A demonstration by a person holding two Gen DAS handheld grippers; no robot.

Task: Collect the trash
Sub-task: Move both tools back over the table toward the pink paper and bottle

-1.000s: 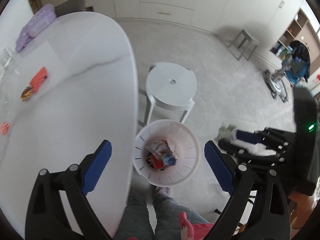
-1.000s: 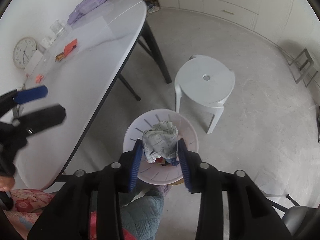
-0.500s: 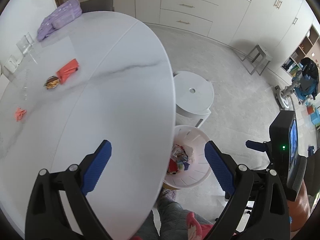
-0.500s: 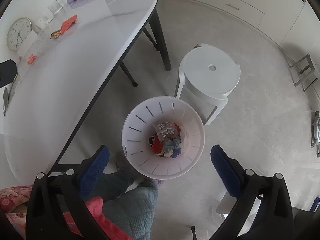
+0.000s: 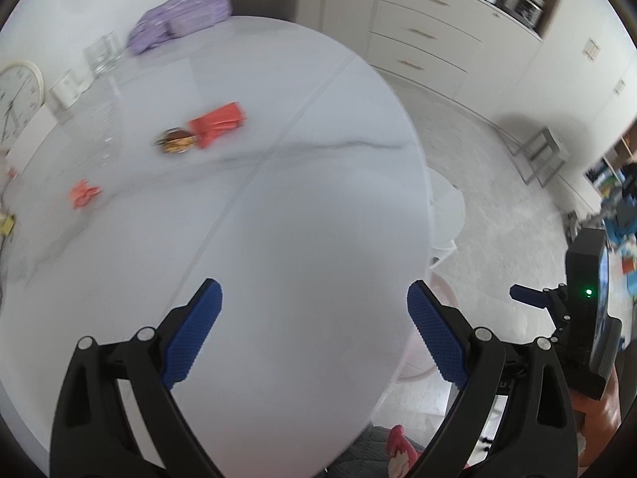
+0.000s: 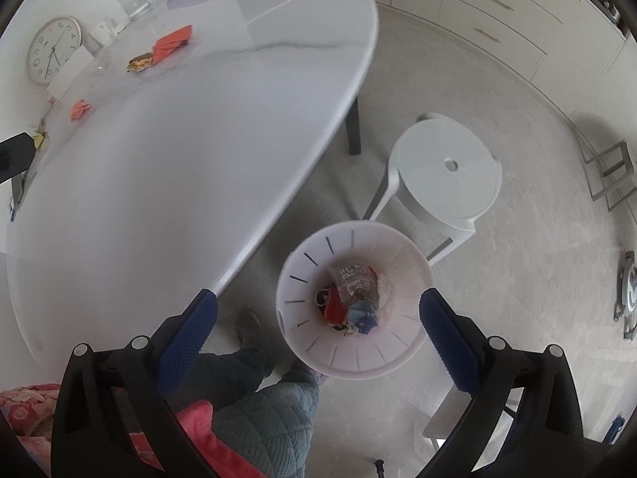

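A white slotted trash bin point(image 6: 302, 342) stands on the floor by the table's edge, with several wrappers point(image 6: 352, 298) inside. My right gripper point(image 6: 316, 314) is open and empty, high above the bin. My left gripper point(image 5: 314, 310) is open and empty above the white oval table point(image 5: 302, 215). On the table lie a red wrapper point(image 5: 217, 124), also in the right wrist view point(image 6: 173, 42), a brown snack piece point(image 5: 177, 144) beside it, and a small orange scrap point(image 5: 83, 194), also in the right wrist view point(image 6: 81, 108).
A white round stool point(image 6: 450, 175) stands behind the bin. A purple pouch point(image 5: 179, 32), glass cups point(image 5: 101, 53) and a clock point(image 6: 51, 49) sit at the table's far side. The person's legs point(image 6: 254, 410) are below the table edge. Cabinets line the far wall.
My right gripper opened and the crumpled paper it held dropped into the bin. My left gripper swung from over the bin to over the table.
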